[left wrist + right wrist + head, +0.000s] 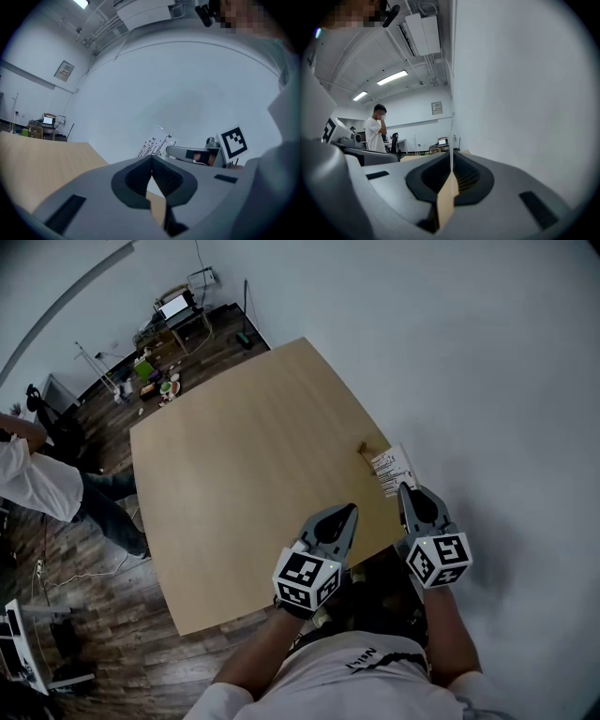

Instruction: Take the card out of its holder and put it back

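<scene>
The right claw (405,489) is clamped on the card (394,468), which it holds clear of the small wooden holder (363,448) just beside it at the desk (234,465) edge — probably to line the card up with the slot. The left claw (348,512) hangs closed and empty, out of the way.

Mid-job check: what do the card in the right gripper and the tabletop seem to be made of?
The card: thin stiff sheet, white with dark print, likely coated paper or plastic; it stands straight out of the shut right gripper without drooping. The tabletop: pale wood or wood-look laminate, matt; even tan colour, no glare. Which of the two, I cannot tell.
</scene>
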A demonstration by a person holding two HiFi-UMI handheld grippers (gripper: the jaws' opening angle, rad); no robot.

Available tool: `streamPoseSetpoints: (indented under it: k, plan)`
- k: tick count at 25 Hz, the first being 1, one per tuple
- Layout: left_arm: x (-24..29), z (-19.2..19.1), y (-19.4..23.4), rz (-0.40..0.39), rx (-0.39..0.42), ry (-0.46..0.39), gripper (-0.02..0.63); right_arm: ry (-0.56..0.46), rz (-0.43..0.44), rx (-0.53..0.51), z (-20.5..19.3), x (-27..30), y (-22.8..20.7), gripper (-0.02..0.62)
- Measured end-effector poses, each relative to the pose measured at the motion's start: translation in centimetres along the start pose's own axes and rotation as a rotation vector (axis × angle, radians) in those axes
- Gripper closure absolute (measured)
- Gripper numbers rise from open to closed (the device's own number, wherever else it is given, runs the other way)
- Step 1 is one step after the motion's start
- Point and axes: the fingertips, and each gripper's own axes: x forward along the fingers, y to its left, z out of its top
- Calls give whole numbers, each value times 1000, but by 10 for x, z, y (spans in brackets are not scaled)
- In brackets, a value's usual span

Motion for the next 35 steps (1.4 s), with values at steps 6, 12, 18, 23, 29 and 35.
streamPoseSetpoints:
  k: [6,12,18,23,29,35]
  plan:
    - [50,-13,12,35,-11,11,592,24,35,-11,-21,47,-55,569]
    - [84,-34,27,80,-9,9,594,58,80,-6,-62,95,-93,569]
    - [103,-52,61,147,-43,45,593,101,114,-14,-101,142,-104,569]
    - [110,-75,76,179,-65,76,592,149,105,-9,-140,162,-116,569]
    - [117,-88,83,191,-81,98,593,186,116,-2,-165,175,-122,569]
    - [120,-93,89,197,-92,108,592,209,112,7,-180,185,-125,569]
